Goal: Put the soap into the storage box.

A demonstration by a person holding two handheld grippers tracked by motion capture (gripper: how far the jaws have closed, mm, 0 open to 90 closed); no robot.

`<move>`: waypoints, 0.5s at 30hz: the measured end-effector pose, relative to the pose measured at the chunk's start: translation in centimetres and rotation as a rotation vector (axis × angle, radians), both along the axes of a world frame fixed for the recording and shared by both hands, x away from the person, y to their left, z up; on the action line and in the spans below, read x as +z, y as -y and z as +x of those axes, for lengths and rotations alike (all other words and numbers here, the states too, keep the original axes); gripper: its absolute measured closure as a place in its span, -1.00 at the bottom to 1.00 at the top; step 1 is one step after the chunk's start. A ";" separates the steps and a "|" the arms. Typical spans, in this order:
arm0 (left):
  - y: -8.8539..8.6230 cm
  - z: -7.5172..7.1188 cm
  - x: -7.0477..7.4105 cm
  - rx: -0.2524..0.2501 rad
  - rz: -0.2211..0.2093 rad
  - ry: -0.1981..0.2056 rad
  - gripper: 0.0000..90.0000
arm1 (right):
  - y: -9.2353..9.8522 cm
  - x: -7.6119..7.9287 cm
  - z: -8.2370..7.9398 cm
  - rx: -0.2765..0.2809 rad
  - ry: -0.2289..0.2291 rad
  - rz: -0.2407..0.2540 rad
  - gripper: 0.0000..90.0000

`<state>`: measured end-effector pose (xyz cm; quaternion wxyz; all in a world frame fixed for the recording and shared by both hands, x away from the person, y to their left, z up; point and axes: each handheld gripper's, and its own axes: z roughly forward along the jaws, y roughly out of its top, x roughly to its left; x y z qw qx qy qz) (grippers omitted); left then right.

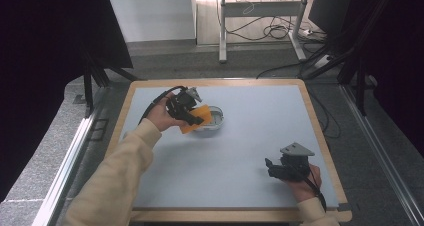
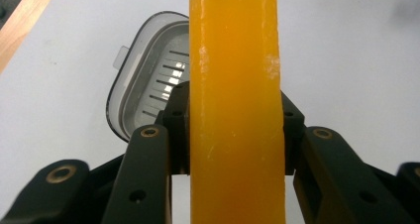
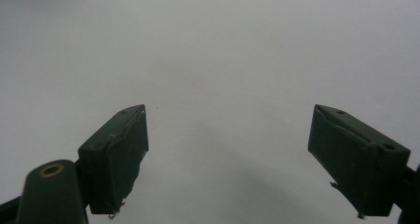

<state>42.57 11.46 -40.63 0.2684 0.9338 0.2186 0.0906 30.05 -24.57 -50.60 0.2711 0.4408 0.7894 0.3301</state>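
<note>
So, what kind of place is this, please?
Probably a lab or recording workspace, not a kitchen: black curtains around the table, loose cables on the floor, a bare desk frame behind.

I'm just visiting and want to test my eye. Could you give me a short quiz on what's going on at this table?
1. True or false: the left hand-held gripper is shut on the orange sponge.
2. What lies under the sponge? A) a grey container B) a red plate C) a book
3. Fill in: the right hand-held gripper has its jaws ____ over the bare table.

Key: 1 true; 2 A; 3 open.
</note>
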 end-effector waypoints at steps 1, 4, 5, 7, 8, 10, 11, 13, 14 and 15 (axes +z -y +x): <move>0.0 0.2 0.0 -0.005 0.000 0.000 0.37 | 0.0 0.0 0.0 0.002 0.000 -0.004 -0.64; 0.1 0.7 -0.1 -0.012 -0.017 -0.009 0.37 | 0.0 -0.1 0.0 0.004 -0.002 -0.003 -0.64; 0.0 0.8 -0.2 -0.012 -0.025 -0.014 0.38 | 0.1 -0.1 0.1 0.002 -0.005 -0.001 -0.64; 0.0 1.1 -0.3 -0.013 -0.024 -0.015 0.38 | 0.1 -0.1 0.1 -0.001 -0.003 -0.001 -0.64; 0.0 1.2 -0.4 -0.013 -0.019 -0.016 0.38 | 0.1 -0.1 0.1 -0.001 -0.003 -0.001 -0.64; 0.0 1.4 -0.5 -0.016 -0.023 -0.017 0.38 | 0.2 -0.1 0.1 -0.001 -0.004 -0.001 -0.64; 0.0 1.5 -0.6 -0.016 -0.023 -0.017 0.38 | 0.2 -0.1 0.1 -0.001 -0.005 -0.001 -0.64; 0.1 1.7 -0.6 -0.014 -0.022 -0.018 0.38 | 0.2 -0.1 0.1 0.000 -0.007 -0.001 -0.64; 0.1 1.8 -0.6 -0.017 -0.019 -0.020 0.38 | 0.2 -0.1 0.2 0.000 -0.007 -0.003 -0.64; 0.2 1.9 -0.6 -0.017 -0.018 -0.022 0.38 | 0.2 -0.1 0.2 0.000 -0.007 -0.002 -0.64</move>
